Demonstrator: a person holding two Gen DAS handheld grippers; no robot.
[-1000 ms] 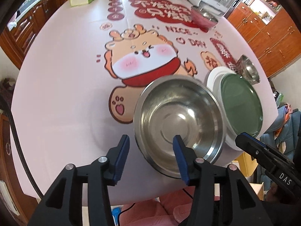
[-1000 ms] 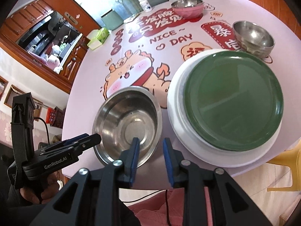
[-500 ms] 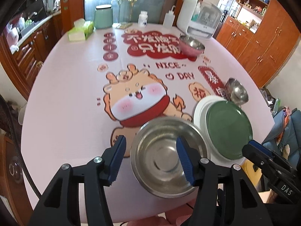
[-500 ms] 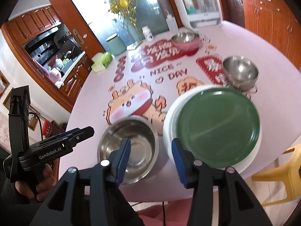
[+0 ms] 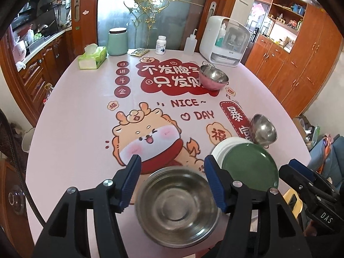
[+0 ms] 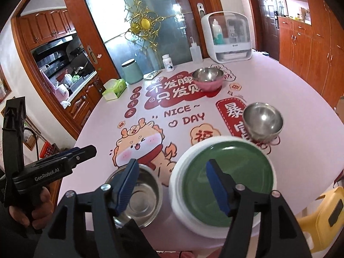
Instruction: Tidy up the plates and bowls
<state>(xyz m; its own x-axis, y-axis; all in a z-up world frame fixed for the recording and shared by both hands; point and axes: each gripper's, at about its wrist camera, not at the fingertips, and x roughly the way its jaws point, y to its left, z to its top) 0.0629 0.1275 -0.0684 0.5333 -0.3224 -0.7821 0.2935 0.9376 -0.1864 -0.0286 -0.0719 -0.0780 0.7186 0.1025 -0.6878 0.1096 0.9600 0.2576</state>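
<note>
A large steel bowl [image 5: 177, 204] [image 6: 137, 197] sits at the near edge of the table. Right of it a green plate [image 5: 250, 167] [image 6: 228, 176] lies on a white plate [image 6: 178, 187]. A small steel bowl [image 5: 263, 130] [image 6: 263, 120] stands behind the plates. A pink bowl with a steel inside [image 5: 212, 77] [image 6: 207, 79] stands farther back. My left gripper [image 5: 172, 180] is open and empty, raised above the large bowl. My right gripper [image 6: 172, 182] is open and empty, raised above the gap between large bowl and plates.
The round table [image 5: 71, 129] has a pink cartoon cloth. At its far edge stand a tissue box [image 5: 92, 58], a green canister [image 5: 117, 42], a pill bottle [image 5: 161, 45], a squeeze bottle [image 5: 190, 43] and a white appliance [image 5: 224, 42]. A yellow stool [image 6: 322, 217] is at right.
Both grippers have lifted up and back from the large bowl and plates. Both have opened wider. The dishes have not moved.
</note>
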